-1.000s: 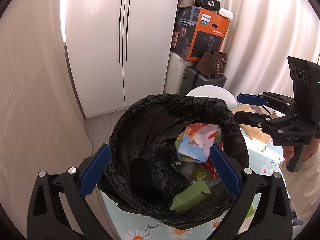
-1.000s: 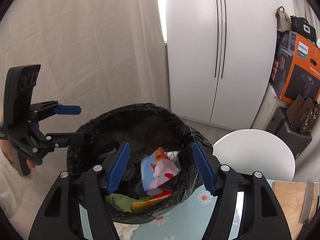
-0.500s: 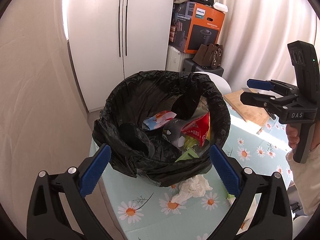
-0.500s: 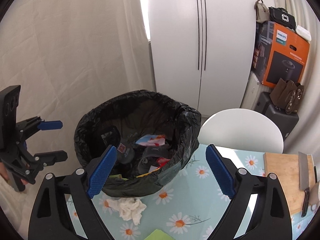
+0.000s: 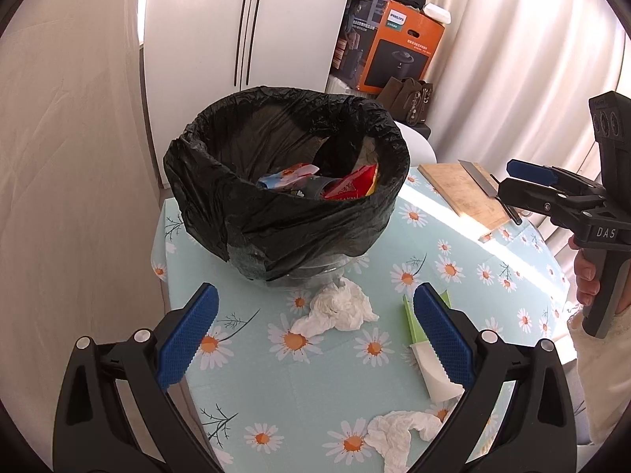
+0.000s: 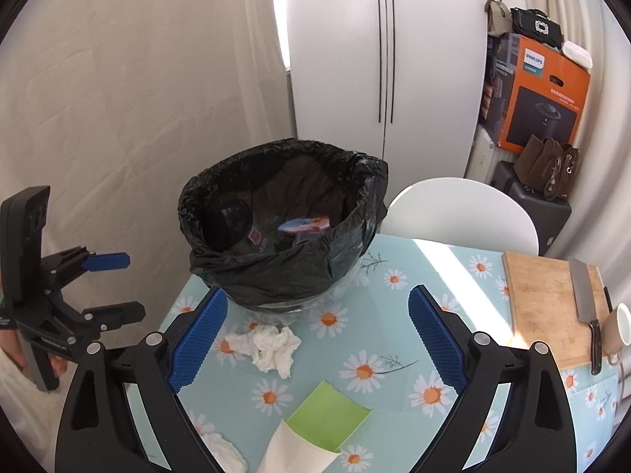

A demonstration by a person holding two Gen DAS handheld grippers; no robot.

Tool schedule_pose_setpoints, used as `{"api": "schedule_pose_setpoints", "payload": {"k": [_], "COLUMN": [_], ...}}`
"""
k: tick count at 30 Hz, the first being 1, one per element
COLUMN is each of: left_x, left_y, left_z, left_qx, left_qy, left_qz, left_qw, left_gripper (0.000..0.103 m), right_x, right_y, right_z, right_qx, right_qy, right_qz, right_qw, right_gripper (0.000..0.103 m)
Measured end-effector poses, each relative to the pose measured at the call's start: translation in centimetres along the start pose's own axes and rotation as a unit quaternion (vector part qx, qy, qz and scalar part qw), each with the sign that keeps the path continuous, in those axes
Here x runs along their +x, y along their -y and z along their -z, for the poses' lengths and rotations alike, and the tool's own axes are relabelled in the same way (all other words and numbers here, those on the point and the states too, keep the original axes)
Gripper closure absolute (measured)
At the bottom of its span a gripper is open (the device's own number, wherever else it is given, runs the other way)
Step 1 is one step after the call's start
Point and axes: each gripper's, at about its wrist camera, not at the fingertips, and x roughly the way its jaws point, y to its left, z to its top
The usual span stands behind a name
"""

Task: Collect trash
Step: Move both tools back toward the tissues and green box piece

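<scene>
A bin lined with a black bag (image 5: 284, 213) (image 6: 276, 276) stands on the daisy-print table and holds colourful wrappers. In front of it lies a crumpled white tissue (image 5: 339, 309) (image 6: 268, 345). A green and white paper sleeve (image 5: 434, 378) (image 6: 327, 418) and a second tissue (image 5: 398, 431) (image 6: 221, 449) lie nearer. My left gripper (image 5: 315, 295) (image 6: 126, 285) is open above the first tissue, nothing in it. My right gripper (image 6: 318, 293) (image 5: 524, 181) hovers before the bin, jaws opening, nothing between them.
A wooden cutting board (image 6: 544, 303) with a cleaver (image 6: 585, 295) and a cup (image 6: 619, 327) sits at the table's right. A white chair (image 6: 465, 213) stands behind the table. The table's left edge (image 5: 165, 276) drops off beside a curtain.
Both grippers have pulled back from over the bin, which now looks farther away. The tablecloth, tissues and green sleeve have come into view. The right jaws have spread wider.
</scene>
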Motion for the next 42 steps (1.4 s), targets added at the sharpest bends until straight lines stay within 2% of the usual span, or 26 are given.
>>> {"api": "schedule_pose_setpoints", "payload": {"k": [8, 16, 24, 33, 42], "left_x": [0.9, 1.5, 1.8, 2.9, 3.2], "left_y": [1.4, 3.1, 5.4, 8.1, 11.4], "left_z": [3.2, 5.4, 7.5, 11.2, 14.0], "left_qx": [0.005, -0.009, -0.046, -0.092, -0.101], "left_qy": [-0.038, -0.054, -0.066, -0.075, -0.058], "left_qz": [0.01, 0.008, 0.002, -0.039, -0.042], "left_qw": [0.9992, 0.9985, 0.9968, 0.9922, 0.9923], "left_gripper": [0.006, 0.006, 0.006, 0.006, 0.006], "right_x": [0.1, 0.6, 1.8, 4.0, 6.5], "right_y": [0.2, 1.6, 4.8, 7.7, 9.0], "right_z": [3.1, 4.6, 5.0, 6.4, 8.4], "right_qx": [0.011, 0.007, 0.005, -0.037, -0.065], "right_qy": [-0.033, -0.06, -0.094, -0.132, -0.176], "right_qz": [0.014, 0.015, -0.02, -0.05, -0.09], "right_qw": [0.999, 0.998, 0.995, 0.989, 0.978], "right_gripper": [0.014, 0.014, 0.014, 0.014, 0.014]}}
